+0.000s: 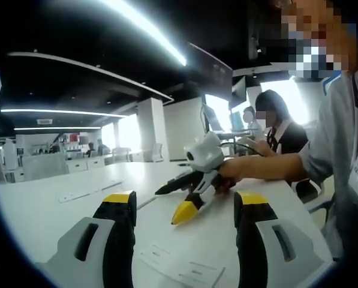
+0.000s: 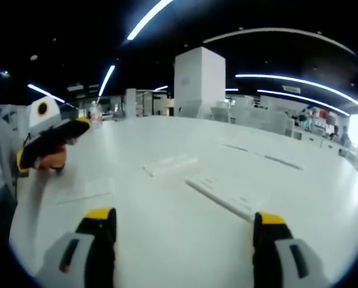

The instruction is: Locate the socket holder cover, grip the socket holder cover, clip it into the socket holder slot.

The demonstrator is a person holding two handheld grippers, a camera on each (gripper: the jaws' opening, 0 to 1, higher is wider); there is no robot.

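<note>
In the right gripper view, a long white strip with slots (image 2: 223, 196) lies flat on the white table (image 2: 167, 240), ahead of my right gripper (image 2: 184, 217). A shorter white flat piece (image 2: 170, 163) lies farther out, to its left. I cannot tell which is the socket holder cover. The right gripper is open, its jaws wide apart over bare table. My left gripper (image 1: 185, 198) is also open, with nothing between its yellow-tipped jaws. In the left gripper view, a hand holds the right gripper (image 1: 171, 202) low over the table, jaws apart.
A thin white strip (image 1: 83, 195) lies on the table at the left. A printed sheet (image 1: 179, 267) rests between the left jaws. Another flat sheet (image 2: 83, 189) and more strips (image 2: 286, 161) lie on the table. A person (image 1: 277, 129) sits behind, at the right.
</note>
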